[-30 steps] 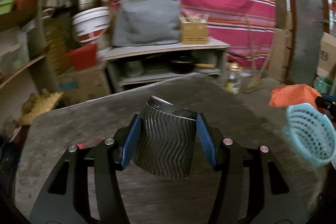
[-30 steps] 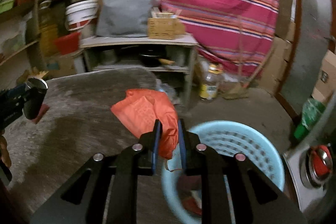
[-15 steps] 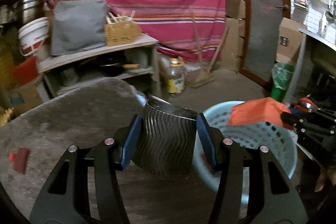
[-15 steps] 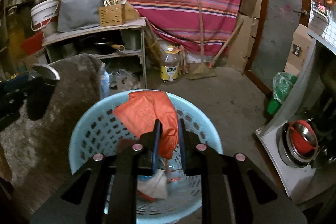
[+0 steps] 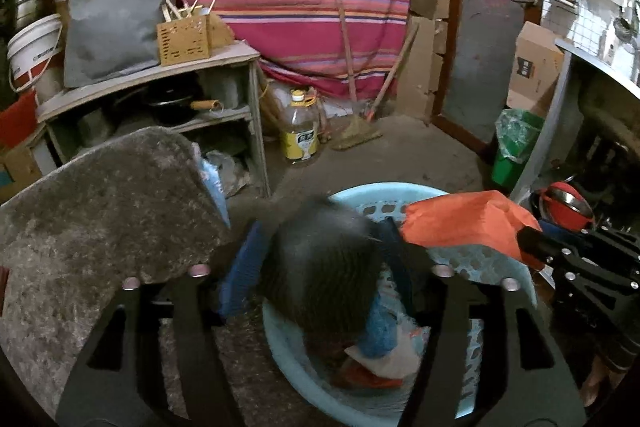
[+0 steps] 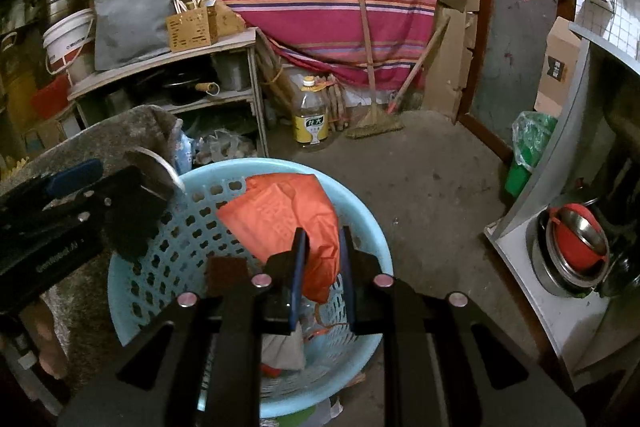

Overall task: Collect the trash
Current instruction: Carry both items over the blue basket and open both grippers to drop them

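Observation:
A light blue perforated basket stands on the floor beside the grey table, with several bits of trash inside. My left gripper hangs over the basket's near-left side and its jaws are opening. The black ribbed cup sits blurred between the blue pads with gaps on both sides. My right gripper is shut on an orange plastic bag, held above the basket. The right wrist view shows the cup at the basket's left rim.
A wooden shelf with a grey bag and a slatted box stands behind the table. On the floor are an oil bottle, brooms and a green bin. A counter with red and steel bowls is on the right.
Both grippers swung right from over the table to above the basket. The left jaws have spread and the cup now sits loose and blurred between them. The right grip on the orange bag is unchanged.

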### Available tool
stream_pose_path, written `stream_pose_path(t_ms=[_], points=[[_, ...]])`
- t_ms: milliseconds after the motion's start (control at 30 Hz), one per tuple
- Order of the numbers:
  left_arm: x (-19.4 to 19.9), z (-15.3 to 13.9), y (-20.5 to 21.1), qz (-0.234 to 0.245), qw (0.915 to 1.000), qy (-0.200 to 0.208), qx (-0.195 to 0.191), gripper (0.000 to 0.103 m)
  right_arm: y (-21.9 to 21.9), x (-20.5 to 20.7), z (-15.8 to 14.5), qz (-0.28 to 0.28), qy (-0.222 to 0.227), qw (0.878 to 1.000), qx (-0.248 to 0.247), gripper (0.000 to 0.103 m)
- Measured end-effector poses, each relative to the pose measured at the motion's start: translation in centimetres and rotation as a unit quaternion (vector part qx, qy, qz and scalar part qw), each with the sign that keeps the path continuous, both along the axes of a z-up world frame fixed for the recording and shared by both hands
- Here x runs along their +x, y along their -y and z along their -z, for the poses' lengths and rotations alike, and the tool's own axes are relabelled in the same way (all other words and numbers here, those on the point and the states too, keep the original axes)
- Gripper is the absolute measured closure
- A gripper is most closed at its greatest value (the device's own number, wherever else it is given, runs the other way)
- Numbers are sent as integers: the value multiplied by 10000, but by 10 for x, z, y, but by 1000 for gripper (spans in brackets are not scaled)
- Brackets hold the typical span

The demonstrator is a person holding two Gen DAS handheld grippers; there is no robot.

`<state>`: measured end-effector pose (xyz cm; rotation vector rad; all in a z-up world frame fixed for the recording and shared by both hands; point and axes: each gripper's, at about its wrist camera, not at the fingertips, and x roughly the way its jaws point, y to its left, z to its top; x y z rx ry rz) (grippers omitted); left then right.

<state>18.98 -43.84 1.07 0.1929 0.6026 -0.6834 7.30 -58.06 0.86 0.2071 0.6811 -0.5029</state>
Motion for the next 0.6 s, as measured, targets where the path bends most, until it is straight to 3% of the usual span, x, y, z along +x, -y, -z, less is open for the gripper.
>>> stream_pose_path(t_ms=[100, 267, 400, 433, 533, 600], points=[[-3, -9, -9, -115, 9996, 247, 24, 21, -2, 3, -1, -20, -8, 10000, 4, 86], [-1, -25, -38, -458, 9968, 651, 87, 7, -9, 11, 1, -95, -73, 9999, 20, 85], [5, -29, -70, -685, 9945, 773, 158, 5, -15, 21, 2, -120, -150, 9997, 125, 84], [7, -30, -78, -733, 9941, 778, 174, 5, -17, 25, 3, -122, -187, 9997, 131, 80], [15, -30, -112, -961, 9914, 842, 279, 5, -28, 34, 4, -85, -248, 9996, -33, 27], [23, -30, -134, -1125, 9893, 863, 329, 5, -38, 39, 4, -92, -335, 9992, -207, 25]])
